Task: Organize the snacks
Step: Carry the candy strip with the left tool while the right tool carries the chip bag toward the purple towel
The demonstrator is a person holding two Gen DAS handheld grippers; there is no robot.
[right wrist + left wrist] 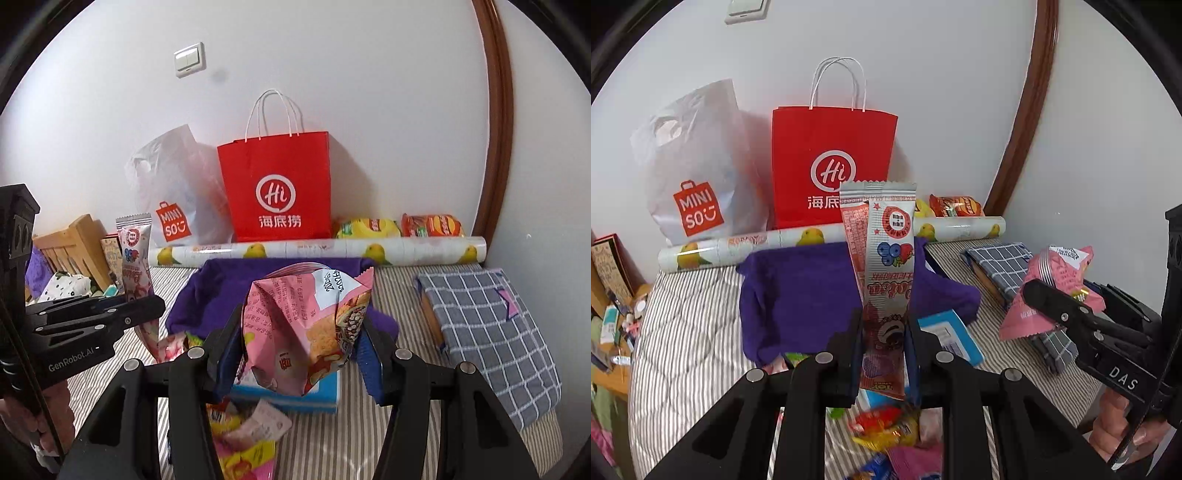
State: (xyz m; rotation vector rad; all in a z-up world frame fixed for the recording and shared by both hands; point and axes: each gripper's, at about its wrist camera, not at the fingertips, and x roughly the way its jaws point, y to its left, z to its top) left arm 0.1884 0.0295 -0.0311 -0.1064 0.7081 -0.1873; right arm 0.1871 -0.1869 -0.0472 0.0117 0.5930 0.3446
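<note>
**Snacks gripped in both claws above the striped bed**

Snacks first, from the left wrist view: a long silver-and-red berry snack stick [886, 266] stands nearly upright, its lower end pinched between the two black fingers of the left gripper [884, 354], which is clenched tight on it. Its top edge reaches in front of the red paper shopping bag [831, 155] against the wall. Beneath lie a purple cloth [801, 295] and a heap of loose sweets [886, 424] on the grey-striped bedcover [687, 325]. At right, the right gripper [1049, 295], angled up and leftward, holds a pink puffed snack packet [1056, 284]; a person's hand [1123, 424] wraps its handle.

From the right wrist view, the pink packet [303, 328] sits crumpled between the right gripper's [299, 354] spread fingers, which press its sides, above a blue box [325, 395]. At left, the left gripper [144, 314] points rightward, level, carrying the stick [136, 266] upright. A checked grey pillow [491, 332] lies at right.
</note>
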